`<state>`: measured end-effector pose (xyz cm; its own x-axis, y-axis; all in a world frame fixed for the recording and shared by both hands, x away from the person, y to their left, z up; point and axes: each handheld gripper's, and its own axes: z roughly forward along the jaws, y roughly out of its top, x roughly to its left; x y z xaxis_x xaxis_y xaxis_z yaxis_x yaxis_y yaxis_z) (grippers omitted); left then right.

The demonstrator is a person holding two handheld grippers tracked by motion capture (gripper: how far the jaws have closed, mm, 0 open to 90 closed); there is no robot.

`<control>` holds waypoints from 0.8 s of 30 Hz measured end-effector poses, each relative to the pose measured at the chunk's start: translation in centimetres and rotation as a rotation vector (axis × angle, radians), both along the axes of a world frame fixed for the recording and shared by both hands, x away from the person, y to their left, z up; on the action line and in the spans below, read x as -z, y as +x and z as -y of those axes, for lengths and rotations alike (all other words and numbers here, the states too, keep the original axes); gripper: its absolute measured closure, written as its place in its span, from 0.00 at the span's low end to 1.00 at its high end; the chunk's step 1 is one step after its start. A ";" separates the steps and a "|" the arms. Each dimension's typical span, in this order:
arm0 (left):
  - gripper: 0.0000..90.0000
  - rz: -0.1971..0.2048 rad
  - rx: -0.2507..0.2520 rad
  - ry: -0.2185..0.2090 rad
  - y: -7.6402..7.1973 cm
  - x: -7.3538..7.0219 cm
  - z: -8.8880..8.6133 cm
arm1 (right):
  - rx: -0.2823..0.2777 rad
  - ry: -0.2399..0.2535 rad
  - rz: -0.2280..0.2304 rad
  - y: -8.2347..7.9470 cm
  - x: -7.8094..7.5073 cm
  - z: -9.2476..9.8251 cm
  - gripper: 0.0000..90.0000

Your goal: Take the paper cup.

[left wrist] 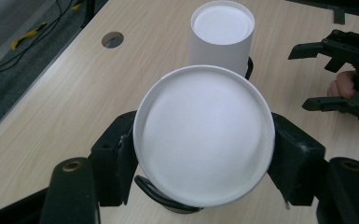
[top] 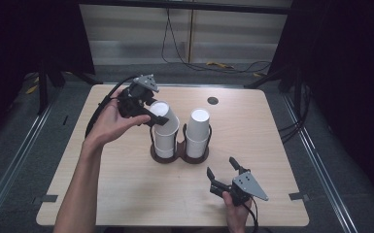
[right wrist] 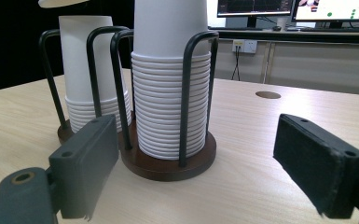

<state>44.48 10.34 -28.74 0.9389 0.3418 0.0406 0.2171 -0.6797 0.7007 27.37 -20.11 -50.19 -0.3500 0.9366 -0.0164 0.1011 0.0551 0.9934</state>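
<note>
**Wooden table, cup dispenser: left gripper lifting top cup off left stack**

Wooden table (top: pixel 126 194) in a dark-curtained room, monitors in the background of the right gripper view. Top paper cup (top: pixel 162 112) is upside down, tilted, clamped between the jaws of the left gripper (top: pixel 156 120); pads press on both sides of it near its closed base, seen plainly in the left gripper view (left wrist: pixel 204 140). It sits at the top of the left cup stack (top: pixel 165 138), lower end apparently partly over the stack, not clear of it. Just beside, touching at the bases, the right cup stack (top: pixel 197 133) stands in its own wire-and-wood holder (right wrist: pixel 168 163). Right gripper (top: pixel 226 171) rests on the table near the person's edge, jaws wide apart, holding nothing, aimed at the stacks.

Step in hand, my read: peeling one cup off the left stack. Next move needs a straight pull up along the stack axis so the cup below doesn't come with it; right gripper could brace the holder.
</note>
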 end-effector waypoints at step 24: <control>0.37 0.072 0.001 -0.165 -3.0 1.5 -2.0 | -0.022 0.007 -0.019 0.1 -0.1 0.1 0.15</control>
<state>41.45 12.30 -30.21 0.9358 0.3486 0.0515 0.1616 -0.5543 0.8165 27.48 -20.18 -50.13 -0.3709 0.9287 -0.0027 0.1187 0.0502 0.9917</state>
